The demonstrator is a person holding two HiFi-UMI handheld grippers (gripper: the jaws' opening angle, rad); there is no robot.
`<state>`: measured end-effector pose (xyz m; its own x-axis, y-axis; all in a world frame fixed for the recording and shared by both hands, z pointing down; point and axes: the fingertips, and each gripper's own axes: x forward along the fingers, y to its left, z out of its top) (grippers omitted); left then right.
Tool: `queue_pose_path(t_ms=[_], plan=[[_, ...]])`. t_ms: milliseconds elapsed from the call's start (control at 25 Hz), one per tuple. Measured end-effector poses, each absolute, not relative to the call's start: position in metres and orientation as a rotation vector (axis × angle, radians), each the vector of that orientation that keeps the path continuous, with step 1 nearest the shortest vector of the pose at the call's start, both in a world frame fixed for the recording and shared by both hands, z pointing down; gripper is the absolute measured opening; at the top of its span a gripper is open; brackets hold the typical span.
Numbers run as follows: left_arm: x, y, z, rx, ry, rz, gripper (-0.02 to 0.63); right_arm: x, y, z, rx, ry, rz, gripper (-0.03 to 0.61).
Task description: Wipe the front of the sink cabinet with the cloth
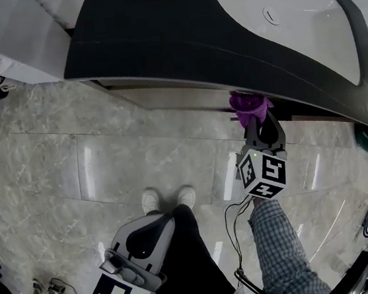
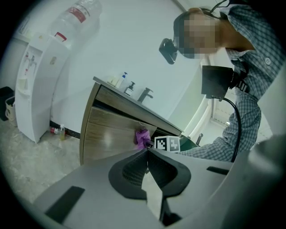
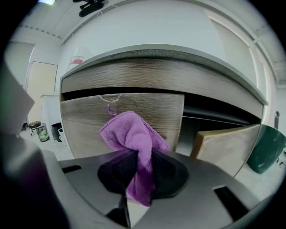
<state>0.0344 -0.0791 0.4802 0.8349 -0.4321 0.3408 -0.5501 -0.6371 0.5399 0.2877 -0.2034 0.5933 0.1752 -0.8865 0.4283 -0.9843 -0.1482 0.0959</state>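
Note:
My right gripper [image 1: 259,126] is shut on a purple cloth [image 3: 133,141], which bunches out ahead of the jaws. The cloth [image 1: 247,104] is pressed against the wood-grain front of the sink cabinet [image 3: 134,114], just under the dark countertop [image 1: 177,37]. In the left gripper view the cloth [image 2: 142,137] shows as a small purple patch on the cabinet front [image 2: 111,134]. My left gripper [image 1: 140,238] hangs low beside the person's leg, away from the cabinet, jaws shut with nothing between them.
A white basin [image 1: 280,11] is set in the countertop. One cabinet door [image 3: 223,145] stands ajar at the right, with a green bin [image 3: 266,150] beyond it. A white water dispenser [image 2: 38,85] stands left of the cabinet. The person's shoes [image 1: 169,198] rest on the marble floor [image 1: 73,163].

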Motion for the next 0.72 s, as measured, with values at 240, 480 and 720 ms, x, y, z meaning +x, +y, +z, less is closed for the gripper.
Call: queue_pose_path(t_ms=[240, 480, 720], plan=[[0.045, -0.086, 0.480, 2.373, -0.704, 0.227, 0.012, 0.319, -0.186, 0.592, 2.234, -1.661, 0.431, 0.080], [0.052, -0.084, 0.479, 2.374, -0.694, 0.233, 0.012, 0.325, -0.173, 0.598, 2.281, -1.587, 0.472, 0.080], [0.044, -0.080, 0.487, 2.344, -0.711, 0.256, 0.012, 0.316, -0.183, 0.622, 2.250, -1.586, 0.489, 0.080]])
